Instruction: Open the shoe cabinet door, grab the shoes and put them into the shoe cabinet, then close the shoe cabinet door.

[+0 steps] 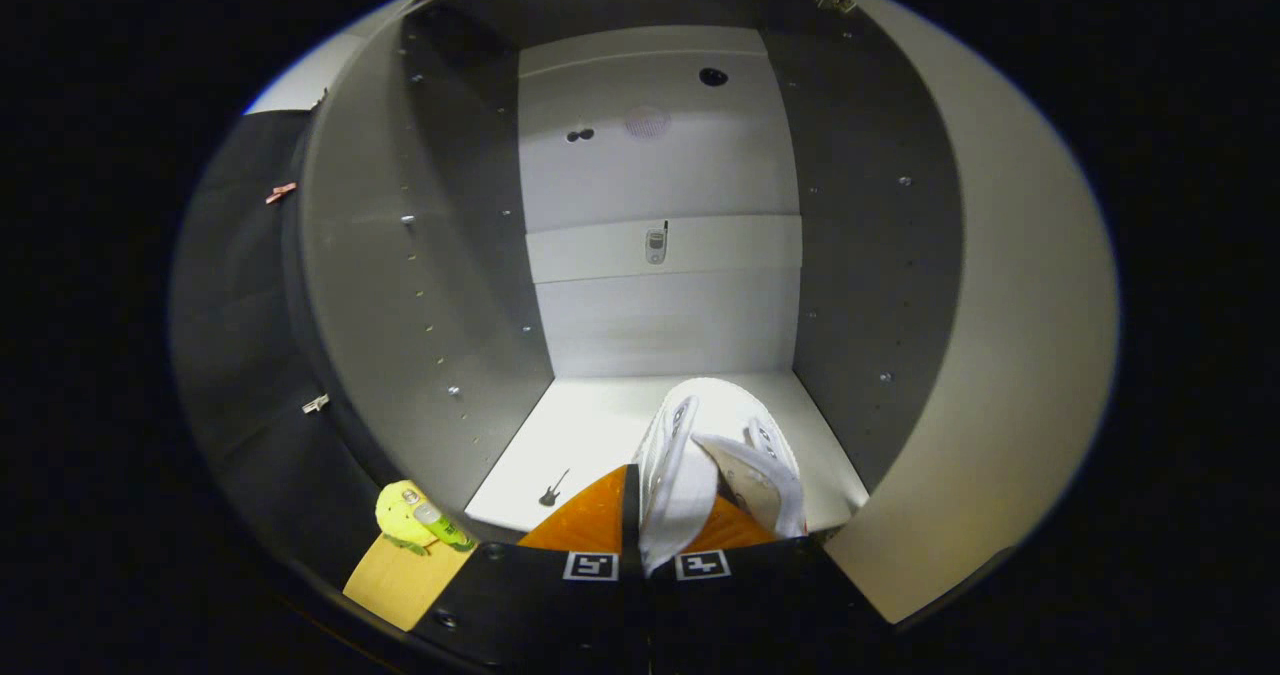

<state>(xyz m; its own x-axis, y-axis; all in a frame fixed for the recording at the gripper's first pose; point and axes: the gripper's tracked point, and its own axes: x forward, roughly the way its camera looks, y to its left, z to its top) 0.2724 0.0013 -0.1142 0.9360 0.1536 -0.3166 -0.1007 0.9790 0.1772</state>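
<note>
gripper: my gripper [648,545] sits at the mouth of the shoe cabinet [420,285], its two orange fingers [590,520] pinching the white shoe [715,455] between them; the left finger shows broad and bare, the right one is mostly covered by the shoe's side.
shoe: i see it pointing toe-first into the cabinet, heel end at the fingers, toe reaching about halfway across the bottom shelf. i cannot tell whether the sole rests on the shelf or hangs just above it.
shoe material: white canvas-like upper, rounded toe cap, metal eyelets in a row, tongue folded loosely toward the right.
cabinet floor: the bottom shelf [580,435] is flat, white and smooth, with a small dark guitar-shaped mark [553,490] near its front edge, left of the shoe.
open room: i have bare shelf to the left of the shoe and beyond its toe to the back wall; on the right the shoe lies nearer the side wall.
side walls: grey, matte panels with columns of small peg holes and a few metal pins.
back wall: the back panel [660,205] is pale, crossed by a horizontal strip with a small metal fitting in its middle, and has a few dark round holes higher up.
door: the cabinet door [1000,355] stands swung open on the right, a smooth pale slab whose edge is close to the right finger.
outside left: a yellow-green soft object [415,517] lies on a tan board [400,575], just beside the left finger and outside the cabinet's front edge.
</note>
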